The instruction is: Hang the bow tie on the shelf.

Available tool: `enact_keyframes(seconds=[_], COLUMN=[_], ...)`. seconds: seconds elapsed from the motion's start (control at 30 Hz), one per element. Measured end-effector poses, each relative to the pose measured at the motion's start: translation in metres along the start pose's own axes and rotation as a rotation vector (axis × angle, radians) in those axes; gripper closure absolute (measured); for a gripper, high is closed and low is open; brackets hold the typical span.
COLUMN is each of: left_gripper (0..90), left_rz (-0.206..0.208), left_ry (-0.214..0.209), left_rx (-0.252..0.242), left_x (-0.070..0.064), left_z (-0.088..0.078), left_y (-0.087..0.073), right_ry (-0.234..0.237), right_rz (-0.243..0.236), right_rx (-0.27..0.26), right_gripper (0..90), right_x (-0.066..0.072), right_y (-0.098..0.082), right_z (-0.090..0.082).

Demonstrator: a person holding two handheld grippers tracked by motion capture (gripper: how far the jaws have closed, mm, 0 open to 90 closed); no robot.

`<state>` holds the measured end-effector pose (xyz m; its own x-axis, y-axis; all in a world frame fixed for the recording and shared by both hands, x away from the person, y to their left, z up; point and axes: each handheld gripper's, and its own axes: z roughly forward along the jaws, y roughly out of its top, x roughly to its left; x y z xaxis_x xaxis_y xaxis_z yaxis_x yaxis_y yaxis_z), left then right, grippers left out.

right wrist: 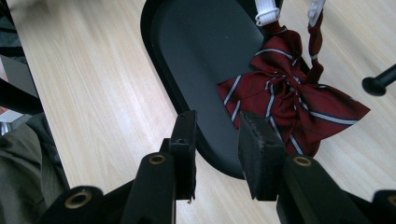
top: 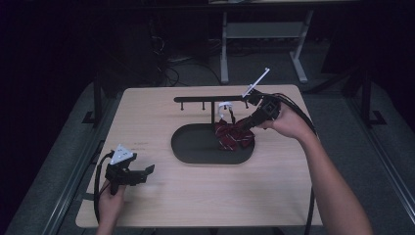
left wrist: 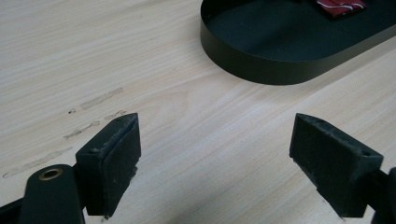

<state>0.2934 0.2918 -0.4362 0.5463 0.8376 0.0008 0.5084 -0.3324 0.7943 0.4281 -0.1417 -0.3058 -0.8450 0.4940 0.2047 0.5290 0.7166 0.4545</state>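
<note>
You are holding the left tool (top: 147, 171) low over the near left corner of the bench (top: 195, 196), its jaws spread wide with bare wood between them. Farther in, at the middle of the bench, the black oval tray (top: 191, 147) is carrying the red striped bow tie (top: 235, 137) at its right end. You are reaching the right tool (right wrist: 215, 144) over the tray's far right rim, jaws partly apart and gripping nothing, just beside the tie. Behind the tray, a black peg rack (top: 205, 99) is standing.
</note>
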Motion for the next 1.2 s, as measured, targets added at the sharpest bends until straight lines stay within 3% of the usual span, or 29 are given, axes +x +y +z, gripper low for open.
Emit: enact_keyframes(seconds=[0.63,1.2], left_gripper=[16.3,16.3], left_rz=[0.004,0.005], left_ry=[0.000,0.000], left_rx=[0.003,0.006], left_x=[0.000,-0.001], left_z=[0.000,0.001], left_y=[0.000,0.000], right_ry=[0.005,0.011], right_rz=[-0.008,0.030], right_rx=[-0.008,-0.021], right_gripper=[60.6,54.8], right_x=[0.006,0.002], right_y=[-0.010,-0.037], right_z=[0.002,0.005])
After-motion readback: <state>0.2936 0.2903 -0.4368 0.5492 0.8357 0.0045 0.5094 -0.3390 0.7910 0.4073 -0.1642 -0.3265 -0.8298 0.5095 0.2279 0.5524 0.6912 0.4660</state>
